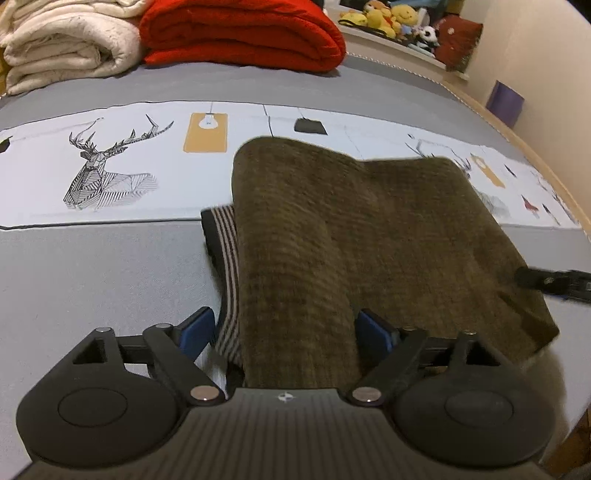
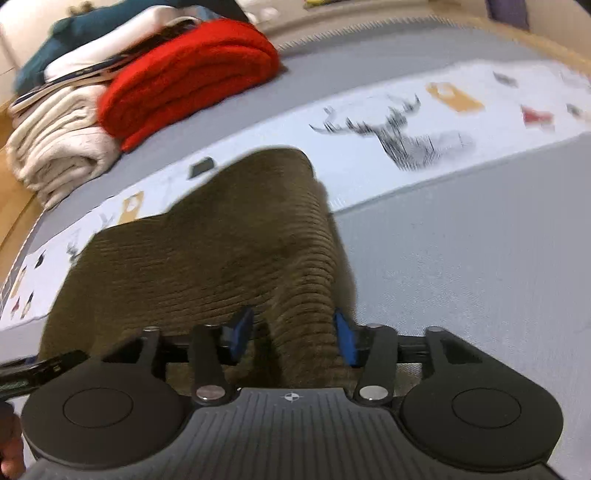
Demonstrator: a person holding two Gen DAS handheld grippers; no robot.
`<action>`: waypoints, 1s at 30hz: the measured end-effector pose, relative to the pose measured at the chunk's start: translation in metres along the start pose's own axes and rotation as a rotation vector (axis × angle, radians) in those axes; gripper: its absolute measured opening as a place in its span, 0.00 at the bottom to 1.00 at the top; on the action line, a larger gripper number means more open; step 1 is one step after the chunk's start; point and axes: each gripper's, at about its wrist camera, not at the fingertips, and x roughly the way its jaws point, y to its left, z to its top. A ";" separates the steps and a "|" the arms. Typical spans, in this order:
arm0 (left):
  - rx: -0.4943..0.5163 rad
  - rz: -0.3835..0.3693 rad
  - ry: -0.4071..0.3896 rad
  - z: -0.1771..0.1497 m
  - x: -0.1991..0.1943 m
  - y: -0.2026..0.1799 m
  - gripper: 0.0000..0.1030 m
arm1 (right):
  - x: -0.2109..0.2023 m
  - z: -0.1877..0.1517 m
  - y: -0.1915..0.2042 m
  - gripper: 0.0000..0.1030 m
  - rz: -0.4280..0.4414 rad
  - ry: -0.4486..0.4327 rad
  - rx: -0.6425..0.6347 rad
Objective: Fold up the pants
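Nearest the left camera: left gripper [image 1: 284, 328], its blue pads spread wide on either side of a fold of the pants [image 1: 351, 229]; neither pad presses the cloth, so the corner lies released between them.
Nearest the right camera: right gripper [image 2: 293, 334], jaws parted around a ridge of the same pants [image 2: 207, 251]; the pads stand just beside the cloth without clamping it, so nothing is gripped.
Pants, place: olive corduroy, lying doubled over on the grey bedspread [image 1: 92, 280], their near edge under both grippers and their far edge reaching onto the deer-print cloth [image 1: 110, 166].
Waistband: striped lining [image 1: 225, 258] peeking out from under the left edge of the top layer.
Far end: red blanket [image 1: 243, 33] and cream blanket [image 1: 62, 48] stacked well apart from the work.
Step, judged: a fold has been laid down and both corners let go.
Next move, judged: draw both grippers clear without dragging the top layer, then square the left edge over the exposed lining, or take up the near edge for another fold.
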 end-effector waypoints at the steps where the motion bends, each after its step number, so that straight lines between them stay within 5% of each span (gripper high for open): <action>1: 0.011 -0.001 0.006 -0.005 -0.002 0.000 0.92 | -0.010 -0.006 0.006 0.71 0.009 -0.015 -0.058; 8: -0.074 -0.032 0.023 -0.035 0.000 0.006 0.93 | -0.022 -0.063 0.024 0.73 -0.024 0.025 -0.389; 13: -0.028 -0.003 -0.018 -0.042 -0.011 0.002 0.94 | -0.025 -0.060 0.017 0.75 -0.036 0.072 -0.334; 17: 0.068 0.042 -0.068 -0.051 -0.020 -0.001 1.00 | -0.007 -0.077 0.013 0.67 -0.107 0.241 -0.367; 25: 0.066 0.003 -0.116 -0.052 -0.056 -0.008 0.99 | -0.062 -0.049 0.020 0.67 -0.038 -0.059 -0.172; 30: 0.058 0.025 -0.115 -0.044 -0.041 -0.027 0.99 | -0.032 -0.048 0.052 0.68 -0.059 -0.053 -0.258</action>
